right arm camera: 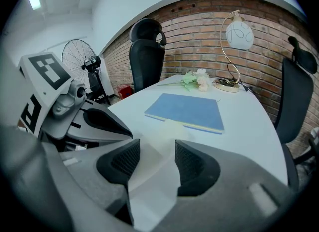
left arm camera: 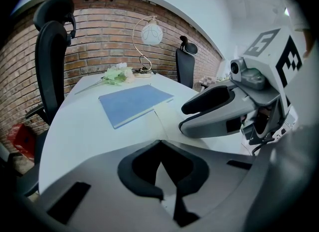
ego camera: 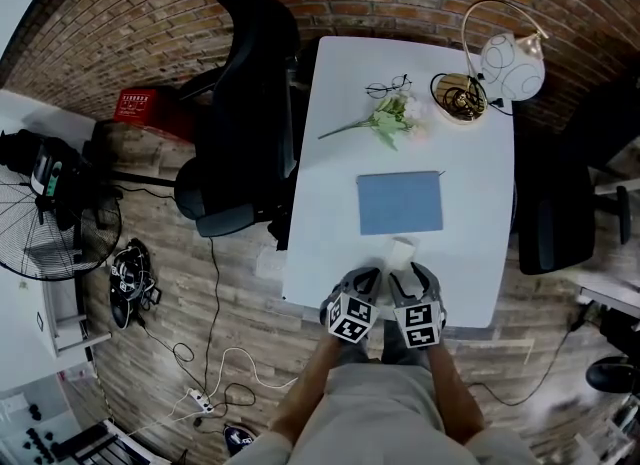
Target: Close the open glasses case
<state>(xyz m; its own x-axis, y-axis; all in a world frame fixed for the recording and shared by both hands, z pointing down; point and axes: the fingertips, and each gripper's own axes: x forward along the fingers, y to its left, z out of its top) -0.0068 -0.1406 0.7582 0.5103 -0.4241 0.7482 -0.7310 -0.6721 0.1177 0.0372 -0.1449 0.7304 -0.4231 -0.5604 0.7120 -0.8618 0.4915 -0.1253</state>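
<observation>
**Q:** State the position of the glasses case (ego camera: 402,251).

**A:** It lies on the white table (ego camera: 330,153), close to the near edge, between the grippers and the blue notebook (ego camera: 400,203). It is white on white, so its outline is faint.

**Q:** Which gripper is nearer?

**A:** The right gripper (right arm camera: 157,156). Its jaws stand apart and hold nothing, and the case lies straight ahead of the gap. The left gripper (left arm camera: 160,146) has its jaws together and empty. The case lies ahead of it and to its right.

**Q:** Long axis?

**A:** It appears to run away from the person, toward the notebook. This cannot be confirmed.

**Q:** Clearances?

**A:** The notebook sits just beyond the case, so forward room is short. The near table edge is directly below both grippers. Bare tabletop lies open on either side. Judgement: the lid is best pressed down from above by the right gripper, with the left gripper steadying the base.
</observation>
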